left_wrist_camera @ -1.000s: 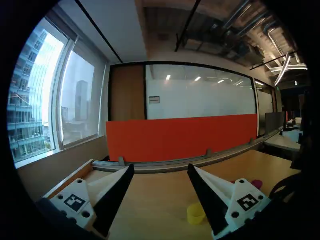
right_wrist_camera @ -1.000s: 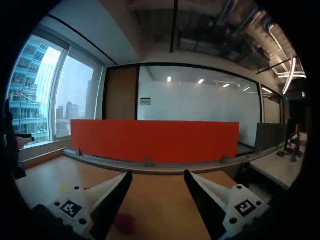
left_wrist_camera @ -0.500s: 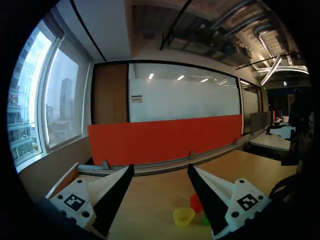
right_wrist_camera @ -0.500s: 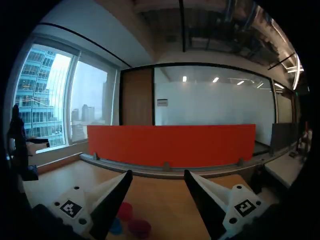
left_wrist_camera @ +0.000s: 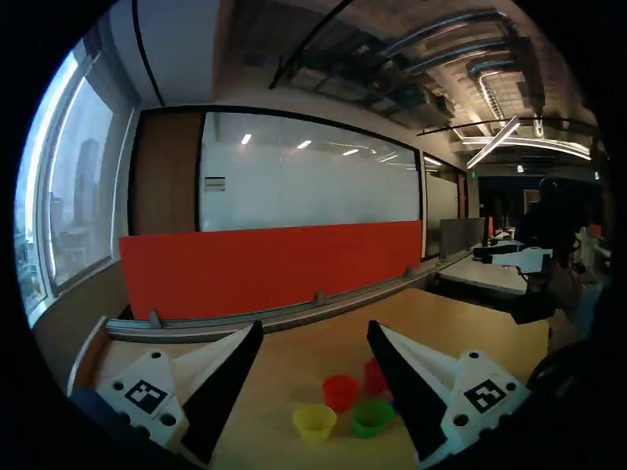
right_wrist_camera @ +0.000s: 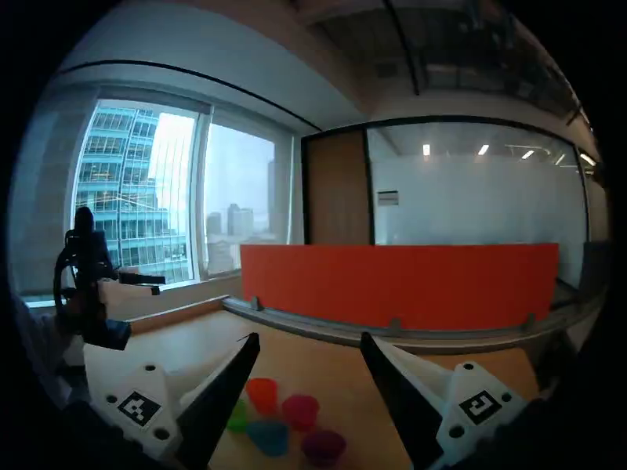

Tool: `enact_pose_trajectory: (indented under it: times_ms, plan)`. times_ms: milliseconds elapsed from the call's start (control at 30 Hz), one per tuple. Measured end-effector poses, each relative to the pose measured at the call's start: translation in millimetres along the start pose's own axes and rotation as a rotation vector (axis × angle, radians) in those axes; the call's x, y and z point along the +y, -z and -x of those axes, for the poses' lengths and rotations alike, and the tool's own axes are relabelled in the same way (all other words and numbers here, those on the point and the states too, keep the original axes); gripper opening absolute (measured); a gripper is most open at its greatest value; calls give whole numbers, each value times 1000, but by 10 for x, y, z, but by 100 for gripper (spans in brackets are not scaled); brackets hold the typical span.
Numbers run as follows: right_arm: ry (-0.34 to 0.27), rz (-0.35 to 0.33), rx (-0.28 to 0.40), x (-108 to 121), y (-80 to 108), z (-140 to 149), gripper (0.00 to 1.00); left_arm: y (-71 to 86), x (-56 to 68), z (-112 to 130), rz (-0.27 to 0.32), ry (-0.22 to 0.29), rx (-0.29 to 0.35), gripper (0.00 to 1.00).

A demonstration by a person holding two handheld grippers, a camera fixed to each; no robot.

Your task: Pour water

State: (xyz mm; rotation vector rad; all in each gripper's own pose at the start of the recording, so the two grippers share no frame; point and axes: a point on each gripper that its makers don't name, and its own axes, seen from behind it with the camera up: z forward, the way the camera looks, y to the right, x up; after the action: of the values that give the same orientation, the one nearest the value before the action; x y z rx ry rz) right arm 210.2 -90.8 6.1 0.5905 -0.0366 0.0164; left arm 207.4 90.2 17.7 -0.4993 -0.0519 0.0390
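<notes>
Several small coloured cups stand clustered on the wooden desk [left_wrist_camera: 462, 321]. In the left gripper view a yellow cup [left_wrist_camera: 313, 421], a red cup [left_wrist_camera: 340, 390], a green cup [left_wrist_camera: 370, 417] and a magenta cup [left_wrist_camera: 375, 376] sit low between my fingers. In the right gripper view an orange-red cup [right_wrist_camera: 262, 394], a magenta cup [right_wrist_camera: 300, 410], a blue cup [right_wrist_camera: 269, 435], a purple cup [right_wrist_camera: 323, 445] and a green cup [right_wrist_camera: 237, 415] show. My left gripper [left_wrist_camera: 313, 329] is open above and short of them. My right gripper [right_wrist_camera: 308, 338] is open too, nothing between its fingers.
An orange partition [left_wrist_camera: 266, 266] with a metal rail runs along the desk's far edge [right_wrist_camera: 400, 286]. Windows [right_wrist_camera: 133, 211] lie on the left. The other gripper appears at the right [left_wrist_camera: 517, 262] and at the left [right_wrist_camera: 102, 298]. A neighbouring desk [left_wrist_camera: 490, 274] stands beyond.
Both cameras have tilted down and turned toward each other. The cup cluster has come up into view between the fingers of each gripper. Both stay open.
</notes>
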Motion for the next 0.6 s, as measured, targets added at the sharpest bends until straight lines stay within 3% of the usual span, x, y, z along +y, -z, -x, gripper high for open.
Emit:
enact_pose_trajectory:
  times_ms: [233, 600]
  plan:
    - [0, -67, -12, -102, -18, -15, 100, -56, 217, -13, 100, 1, 3, 99]
    - [31, -183, -47, -323, -51, 22, 100, -136, 437, 89, 217, 13, -33, 99]
